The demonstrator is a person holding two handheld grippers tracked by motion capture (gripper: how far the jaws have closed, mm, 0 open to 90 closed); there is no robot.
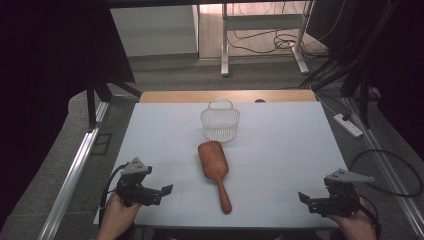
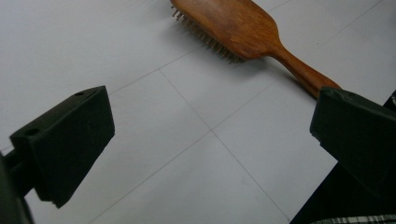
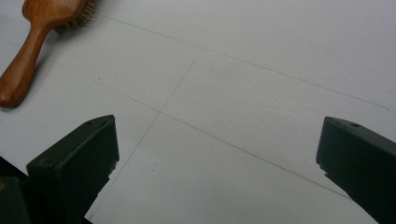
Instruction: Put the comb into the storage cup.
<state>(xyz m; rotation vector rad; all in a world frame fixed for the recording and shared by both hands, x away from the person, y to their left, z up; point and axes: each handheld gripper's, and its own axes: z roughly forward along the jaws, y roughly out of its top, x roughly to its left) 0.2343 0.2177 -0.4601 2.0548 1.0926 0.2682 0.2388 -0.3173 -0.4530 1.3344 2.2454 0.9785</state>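
A brown wooden hairbrush lies bristles down in the middle of the white table, handle toward me. Just beyond its head stands a small white wire basket with a handle. My left gripper rests low at the table's near left, open, its jaws wide apart and pointing toward the brush. My right gripper sits at the near right, open as well, with bare table between its jaws; the brush handle shows at its upper left.
A wooden strip edges the table's far side. Metal rails run along both sides. Beyond lie desk legs, cables and a power strip on the floor.
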